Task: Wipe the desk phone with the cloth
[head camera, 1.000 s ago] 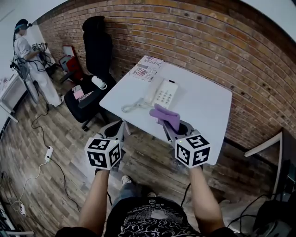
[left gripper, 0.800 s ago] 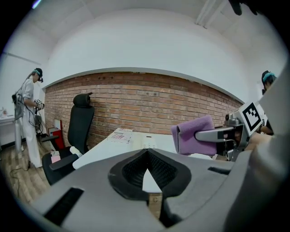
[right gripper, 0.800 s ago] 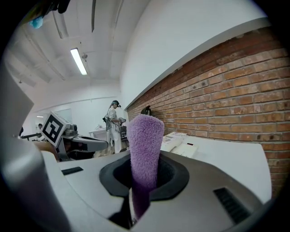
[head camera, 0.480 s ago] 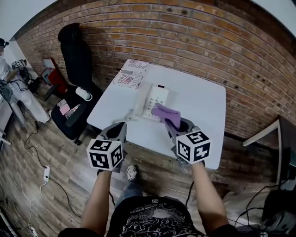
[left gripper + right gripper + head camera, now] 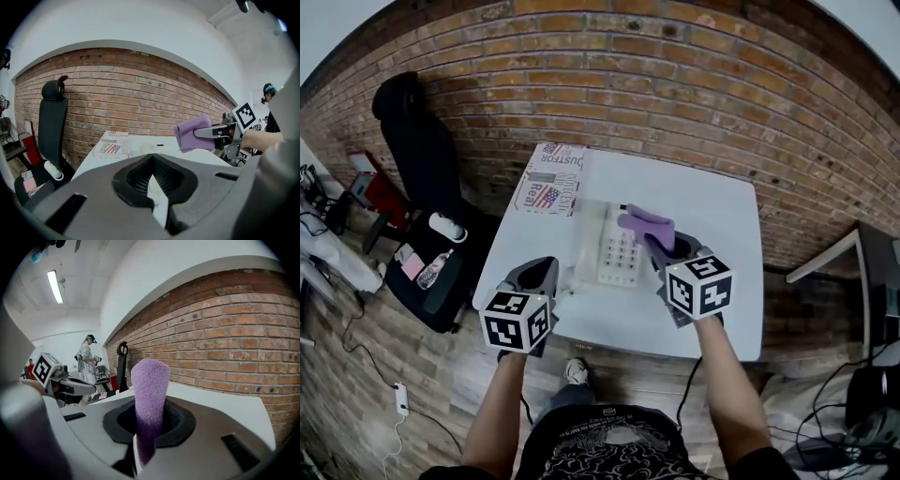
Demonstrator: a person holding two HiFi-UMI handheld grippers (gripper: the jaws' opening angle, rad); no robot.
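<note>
head view steeply down, gripper views level, sharing table (image 5: 722, 216)

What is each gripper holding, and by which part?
Right gripper: the purple cloth, pinched at one end of its fold, the rest sticking out past the jaws. Left gripper: shut, nothing held.

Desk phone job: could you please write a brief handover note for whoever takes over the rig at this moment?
Left gripper: shut, empty, at the table's near edge beside the phone.
Right gripper: shut on the purple cloth, held over the far right corner of the desk phone; contact unclear.
The phone lies on the white table.
Done: cloth in hand.
Left: wipe the phone.
</note>
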